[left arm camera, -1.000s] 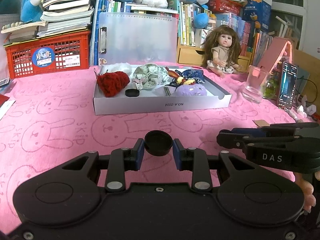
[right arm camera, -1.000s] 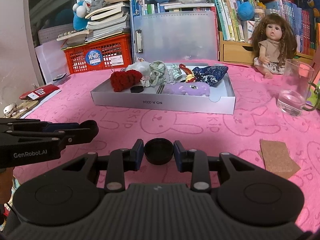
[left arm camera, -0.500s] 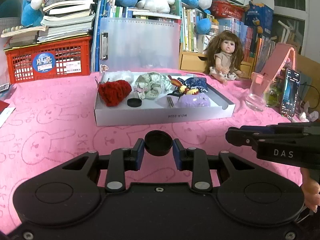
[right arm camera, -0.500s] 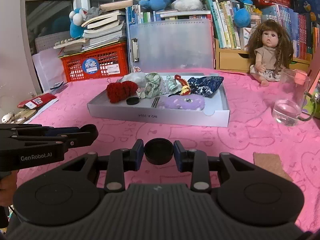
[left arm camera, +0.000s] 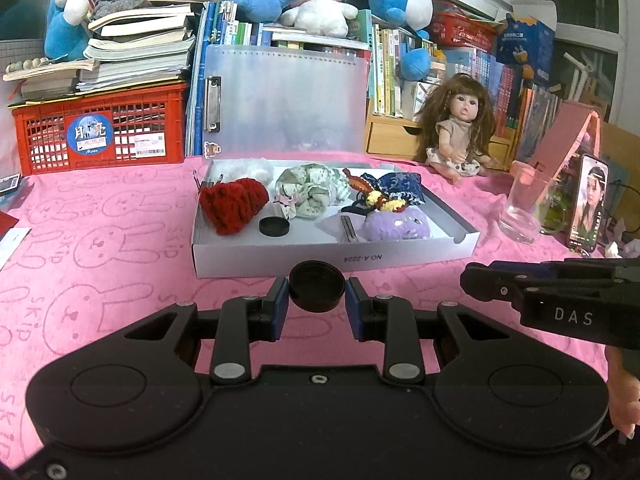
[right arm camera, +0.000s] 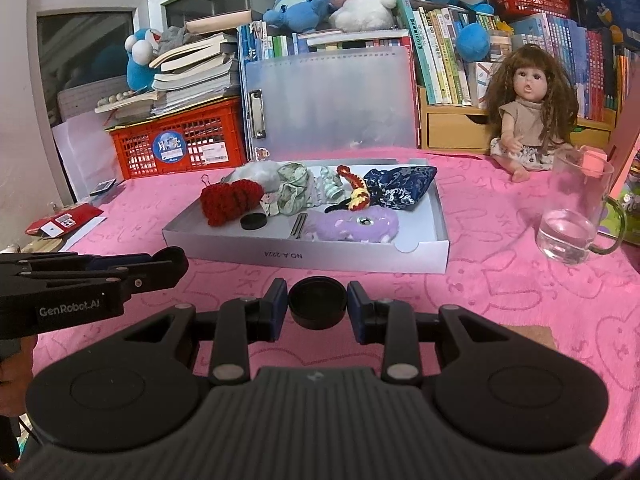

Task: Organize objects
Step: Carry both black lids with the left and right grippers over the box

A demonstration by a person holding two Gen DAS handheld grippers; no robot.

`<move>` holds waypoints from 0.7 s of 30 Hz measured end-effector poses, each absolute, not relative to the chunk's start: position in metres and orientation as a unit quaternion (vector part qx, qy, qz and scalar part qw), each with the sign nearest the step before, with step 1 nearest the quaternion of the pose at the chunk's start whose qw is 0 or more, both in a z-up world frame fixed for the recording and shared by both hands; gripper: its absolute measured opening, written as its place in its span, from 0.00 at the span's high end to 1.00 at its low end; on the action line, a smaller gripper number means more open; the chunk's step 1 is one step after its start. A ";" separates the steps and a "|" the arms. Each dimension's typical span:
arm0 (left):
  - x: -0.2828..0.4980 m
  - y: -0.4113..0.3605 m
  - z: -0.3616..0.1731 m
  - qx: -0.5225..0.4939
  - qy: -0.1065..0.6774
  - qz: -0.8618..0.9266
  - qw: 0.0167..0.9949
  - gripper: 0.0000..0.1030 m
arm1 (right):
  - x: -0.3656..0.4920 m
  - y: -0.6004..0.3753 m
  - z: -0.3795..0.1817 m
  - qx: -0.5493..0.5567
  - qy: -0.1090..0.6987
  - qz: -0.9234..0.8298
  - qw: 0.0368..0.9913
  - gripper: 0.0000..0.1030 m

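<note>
The black clip (right arm camera: 299,225) in the white box (right arm camera: 304,258) is too small to identify, and the box's printed label reads upside down and blurred. The cork coaster (right arm camera: 538,334) is mostly hidden behind the right gripper (right arm camera: 317,303) (only one edge shows). The phone (left arm camera: 586,202) screen shows a face, details unclear.

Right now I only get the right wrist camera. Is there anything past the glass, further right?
Observer: Yes, a phone stands just right of the glass, its screen lit with a woman's face.
Operator: What does my gripper look like from outside?
Observer: The right gripper is black, marked DAS, and hovers over the cloth to the right of the box.
Operator: Who holds it?
Observer: A bare hand shows beneath it at the picture's edge.
</note>
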State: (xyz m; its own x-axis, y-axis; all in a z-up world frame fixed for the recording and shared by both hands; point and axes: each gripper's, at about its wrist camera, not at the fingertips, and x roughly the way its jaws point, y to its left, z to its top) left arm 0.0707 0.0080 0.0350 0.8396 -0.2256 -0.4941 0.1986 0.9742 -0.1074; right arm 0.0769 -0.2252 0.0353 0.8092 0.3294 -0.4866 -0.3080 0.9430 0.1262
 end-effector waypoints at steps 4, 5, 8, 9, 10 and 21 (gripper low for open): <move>0.078 0.005 0.037 -0.023 0.258 -0.107 0.960 0.72 | 0.082 -0.224 0.036 0.021 0.259 0.168 0.951 0.63; 0.080 0.003 0.037 -0.022 0.257 -0.106 0.960 0.72 | 0.083 -0.223 0.037 0.020 0.258 0.167 0.951 0.63; 0.089 0.000 0.040 -0.022 0.255 -0.105 0.961 0.72 | 0.088 -0.221 0.039 0.021 0.256 0.168 0.952 0.63; 0.091 -0.001 0.040 -0.022 0.254 -0.104 0.961 0.72 | 0.090 -0.220 0.040 0.022 0.256 0.169 0.952 0.63; 0.093 -0.002 0.041 -0.021 0.253 -0.104 0.962 0.72 | 0.092 -0.220 0.041 0.022 0.255 0.169 0.952 0.63; 0.122 0.001 0.044 -0.022 0.251 -0.092 0.963 0.72 | 0.110 -0.220 0.045 0.024 0.252 0.158 0.954 0.63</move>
